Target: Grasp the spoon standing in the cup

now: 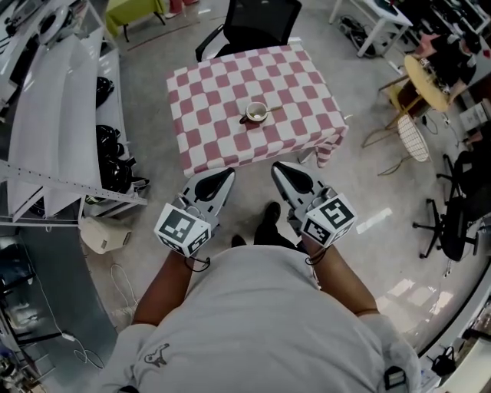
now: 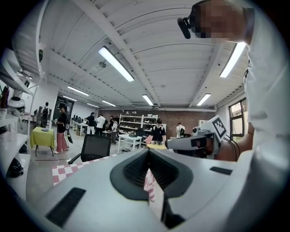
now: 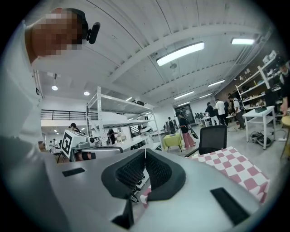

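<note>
Checked tablecloth (image 1: 215, 92), pale cup (image 1: 256, 113), slanting spoon (image 1: 274, 110)

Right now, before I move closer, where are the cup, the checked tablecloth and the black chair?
cup (image 1: 256, 113), head view, on its pale inside.
checked tablecloth (image 1: 222, 92), head view, on a bare part left of the cup.
black chair (image 1: 261, 23), head view, on its backrest.
</note>
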The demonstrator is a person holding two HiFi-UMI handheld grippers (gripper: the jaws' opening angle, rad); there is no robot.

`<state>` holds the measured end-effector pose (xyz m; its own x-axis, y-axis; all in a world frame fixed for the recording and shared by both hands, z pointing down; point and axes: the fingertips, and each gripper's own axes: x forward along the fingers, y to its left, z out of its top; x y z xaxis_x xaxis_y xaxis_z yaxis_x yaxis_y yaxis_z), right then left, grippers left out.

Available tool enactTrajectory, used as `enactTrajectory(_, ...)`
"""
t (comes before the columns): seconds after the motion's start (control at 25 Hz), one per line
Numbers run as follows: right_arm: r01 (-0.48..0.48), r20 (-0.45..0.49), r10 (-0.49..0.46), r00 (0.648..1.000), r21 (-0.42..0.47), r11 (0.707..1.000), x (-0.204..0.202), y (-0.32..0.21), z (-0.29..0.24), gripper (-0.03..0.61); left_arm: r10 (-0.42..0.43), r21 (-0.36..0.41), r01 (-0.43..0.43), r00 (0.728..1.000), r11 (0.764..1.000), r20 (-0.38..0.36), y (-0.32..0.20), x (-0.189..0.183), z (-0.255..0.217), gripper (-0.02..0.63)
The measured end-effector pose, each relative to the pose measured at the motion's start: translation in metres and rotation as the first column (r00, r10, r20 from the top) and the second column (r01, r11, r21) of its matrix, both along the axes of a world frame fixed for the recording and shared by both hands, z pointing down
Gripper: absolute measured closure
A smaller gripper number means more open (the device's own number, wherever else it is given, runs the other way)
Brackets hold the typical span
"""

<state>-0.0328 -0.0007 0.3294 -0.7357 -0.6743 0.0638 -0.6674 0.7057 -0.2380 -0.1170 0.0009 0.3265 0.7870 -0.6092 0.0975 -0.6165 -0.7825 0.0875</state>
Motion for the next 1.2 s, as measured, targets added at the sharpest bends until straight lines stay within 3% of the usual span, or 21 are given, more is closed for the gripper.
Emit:
enactTrajectory(0.24, 0.015, 0.007, -0.015, 1.000, 0.002, 1.000, 0.006, -0.038, 0.011, 0.546, -0.011, -0.012, 0.011, 1.000, 1.000, 0.008, -0.035, 0.005, 0.015, 0.603)
enactTrajectory(0.92, 0.057, 0.031, -0.058, 0.998, 0.025, 0.998, 0.100, -0.141, 0.011, 0.546, -0.019, 0.008, 0.019, 0.999, 1.000, 0.035, -0.142, 0.108, 0.012, 0.603)
enactTrajectory(1.2, 0.071, 0.037, -0.071, 0.997, 0.000, 0.997, 0.105, -0.165, 0.015, 0.546, -0.033, -0.004, 0.034, 0.999, 0.999, 0.021, -0.170, 0.114, 0.017, 0.603)
